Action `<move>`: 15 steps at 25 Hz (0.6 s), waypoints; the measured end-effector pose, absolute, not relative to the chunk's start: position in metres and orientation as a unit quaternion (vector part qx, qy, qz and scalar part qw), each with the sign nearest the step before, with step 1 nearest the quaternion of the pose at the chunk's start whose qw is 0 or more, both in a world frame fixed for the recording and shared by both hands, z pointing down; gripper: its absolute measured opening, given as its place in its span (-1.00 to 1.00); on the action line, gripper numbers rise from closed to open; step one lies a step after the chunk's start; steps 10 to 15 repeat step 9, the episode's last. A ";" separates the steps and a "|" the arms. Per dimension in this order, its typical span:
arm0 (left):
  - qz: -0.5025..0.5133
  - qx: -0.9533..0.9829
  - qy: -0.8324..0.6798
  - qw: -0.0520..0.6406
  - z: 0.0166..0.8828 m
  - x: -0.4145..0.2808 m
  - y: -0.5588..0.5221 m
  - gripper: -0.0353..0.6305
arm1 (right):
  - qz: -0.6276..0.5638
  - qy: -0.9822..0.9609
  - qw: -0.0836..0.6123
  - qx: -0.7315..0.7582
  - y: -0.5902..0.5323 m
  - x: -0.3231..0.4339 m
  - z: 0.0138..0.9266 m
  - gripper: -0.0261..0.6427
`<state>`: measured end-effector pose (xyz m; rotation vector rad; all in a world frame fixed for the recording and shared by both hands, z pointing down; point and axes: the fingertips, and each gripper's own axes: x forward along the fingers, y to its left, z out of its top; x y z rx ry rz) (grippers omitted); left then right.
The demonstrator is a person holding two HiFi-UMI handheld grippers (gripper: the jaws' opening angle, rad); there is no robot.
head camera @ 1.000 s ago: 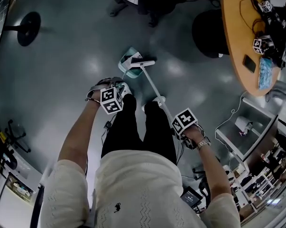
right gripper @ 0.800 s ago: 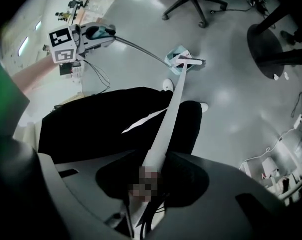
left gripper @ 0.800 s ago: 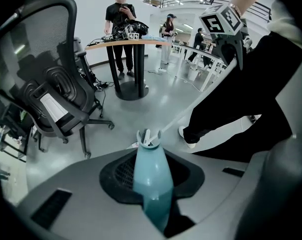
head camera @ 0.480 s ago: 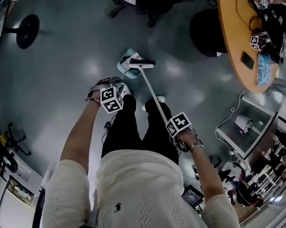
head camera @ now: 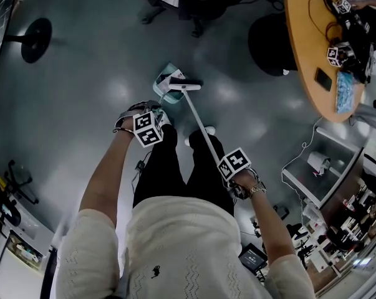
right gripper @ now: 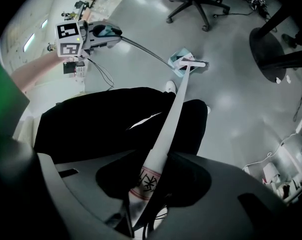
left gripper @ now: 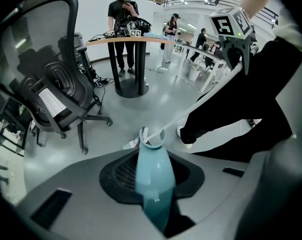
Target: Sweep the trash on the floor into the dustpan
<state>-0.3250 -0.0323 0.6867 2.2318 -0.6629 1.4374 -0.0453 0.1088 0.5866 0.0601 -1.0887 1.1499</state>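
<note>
Broom (head camera: 196,108) right of dustpan (head camera: 166,80), perhaps touching

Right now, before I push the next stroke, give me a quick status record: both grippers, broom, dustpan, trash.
left gripper: shut on the light blue dustpan handle
right gripper: shut on the white broom handle
broom head: down on the floor, at the dustpan's mouth
dustpan: on the floor, ahead of the person's shoes
trash: too small to tell in these views
nearby: office chair beyond the pan; round table to the right
</note>
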 end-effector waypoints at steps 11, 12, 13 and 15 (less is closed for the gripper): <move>0.548 0.780 -0.231 0.197 0.695 -0.329 -0.028 -0.61 | 0.487 -0.478 0.731 0.002 0.116 -0.045 0.590 -0.47; 0.548 0.780 -0.231 0.197 0.695 -0.329 -0.028 -0.61 | 0.487 -0.478 0.731 0.002 0.116 -0.045 0.590 -0.47; 0.548 0.780 -0.231 0.197 0.695 -0.329 -0.028 -0.61 | 0.487 -0.478 0.731 0.002 0.116 -0.045 0.590 -0.47; 0.548 0.780 -0.231 0.197 0.695 -0.329 -0.028 -0.61 | 0.487 -0.478 0.731 0.002 0.116 -0.045 0.590 -0.47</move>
